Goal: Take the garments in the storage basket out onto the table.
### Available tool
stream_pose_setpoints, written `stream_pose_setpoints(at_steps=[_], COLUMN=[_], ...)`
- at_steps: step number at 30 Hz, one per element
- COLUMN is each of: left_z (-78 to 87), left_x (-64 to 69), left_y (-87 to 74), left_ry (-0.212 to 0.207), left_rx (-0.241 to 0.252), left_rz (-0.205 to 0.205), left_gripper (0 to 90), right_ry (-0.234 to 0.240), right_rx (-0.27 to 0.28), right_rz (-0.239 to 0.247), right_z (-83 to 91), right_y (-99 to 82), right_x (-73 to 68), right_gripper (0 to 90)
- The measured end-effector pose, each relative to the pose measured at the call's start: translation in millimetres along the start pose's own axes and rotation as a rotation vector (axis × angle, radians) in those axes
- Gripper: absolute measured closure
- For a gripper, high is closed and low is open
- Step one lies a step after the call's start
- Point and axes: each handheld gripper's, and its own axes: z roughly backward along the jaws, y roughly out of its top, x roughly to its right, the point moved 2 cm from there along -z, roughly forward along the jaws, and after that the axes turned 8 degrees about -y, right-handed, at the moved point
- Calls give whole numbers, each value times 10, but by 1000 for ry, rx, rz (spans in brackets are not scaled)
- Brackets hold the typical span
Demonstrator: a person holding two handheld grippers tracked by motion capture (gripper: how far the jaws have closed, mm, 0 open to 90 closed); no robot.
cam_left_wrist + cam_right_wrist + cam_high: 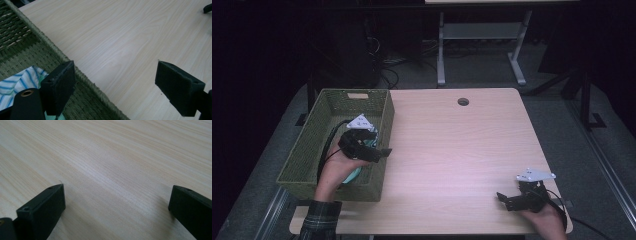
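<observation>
Nearest the person, the right gripper rests low at the table's near right corner, close to the front edge, its jaws spread wide with nothing between them. The right gripper view confirms this: bare pale wood runs on between and beyond the two black jaws. Across the table, the left gripper hangs over the right wall of the green woven basket, jaws also spread and holding nothing. The left gripper view shows what the high view barely hints at: one jaw sits inside the basket, the other out over the tabletop, with the rim running between them, and a blue-and-white striped cloth lies on the basket floor just beside the inner jaw. In the high view only a pale teal scrap peeks out under the hand. The wide middle of the table lies open between the grippers. Farther off, a round cable hole sits near the far edge.
</observation>
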Motion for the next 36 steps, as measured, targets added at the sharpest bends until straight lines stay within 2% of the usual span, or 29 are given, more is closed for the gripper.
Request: stream_pose_setpoints(at_steps=[8, 15, 25, 32, 36], left_z=[96, 173, 253, 210, 170], left_x=[-93, -240, -400, -536, -620], left_y=[-60, -171, -284, -405, -478], left_ry=[20, 74, 118, 151, 168], left_rx=[5, -9, -10, -48, -95], left_rz=[15, 22, 34, 54, 55], left_gripper=[160, 165, 215, 225, 228], right_ry=[1, 0, 0, 0, 0], right_rx=[-2, -1, -1, -1, -1], right_rz=[-3, -1, -1, -1, -1], right_z=[1, 0, 0, 1, 1], right_y=[0, 0, 0, 0, 0], right_x=[-2, -1, -1, -1, -1], right_gripper=[3, 3, 3, 3, 3])
